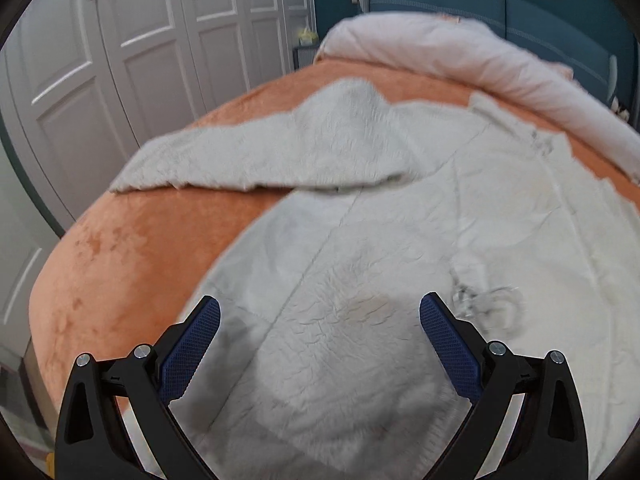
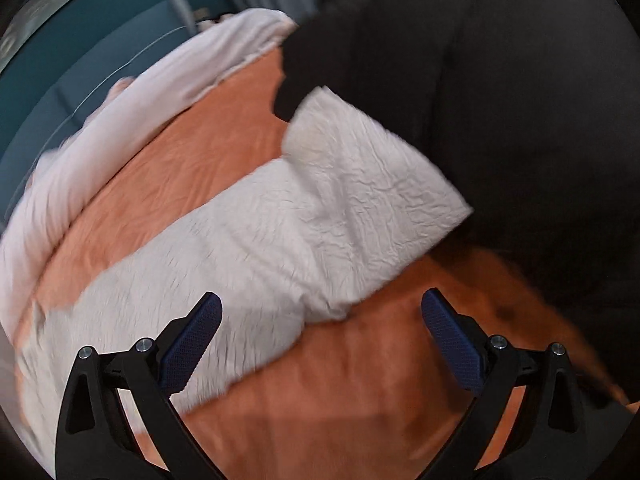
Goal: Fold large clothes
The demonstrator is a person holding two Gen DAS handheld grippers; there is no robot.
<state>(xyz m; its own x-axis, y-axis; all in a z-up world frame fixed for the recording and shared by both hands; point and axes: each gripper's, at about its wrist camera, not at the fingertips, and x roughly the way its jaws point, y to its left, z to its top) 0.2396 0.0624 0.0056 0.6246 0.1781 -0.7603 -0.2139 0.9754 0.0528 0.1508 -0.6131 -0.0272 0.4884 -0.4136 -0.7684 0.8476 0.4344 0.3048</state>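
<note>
A large pale grey fleecy garment point(image 1: 400, 208) lies spread on an orange bed cover point(image 1: 132, 248). One sleeve point(image 1: 224, 160) stretches out to the left. My left gripper point(image 1: 320, 312) is open and empty, just above the garment's near part. In the right wrist view the other sleeve point(image 2: 320, 208) lies across the orange cover point(image 2: 360, 380), its cuff end pointing up right. My right gripper point(image 2: 320, 308) is open and empty, hovering over the sleeve's lower edge and the bare cover.
A rolled pinkish-white duvet point(image 1: 460, 52) lies along the far side of the bed, also in the right wrist view point(image 2: 132, 108). White wardrobe doors point(image 1: 140, 40) stand to the left. A blue headboard point(image 1: 500, 4) is behind. The person's black clothing point(image 2: 500, 80) fills the upper right.
</note>
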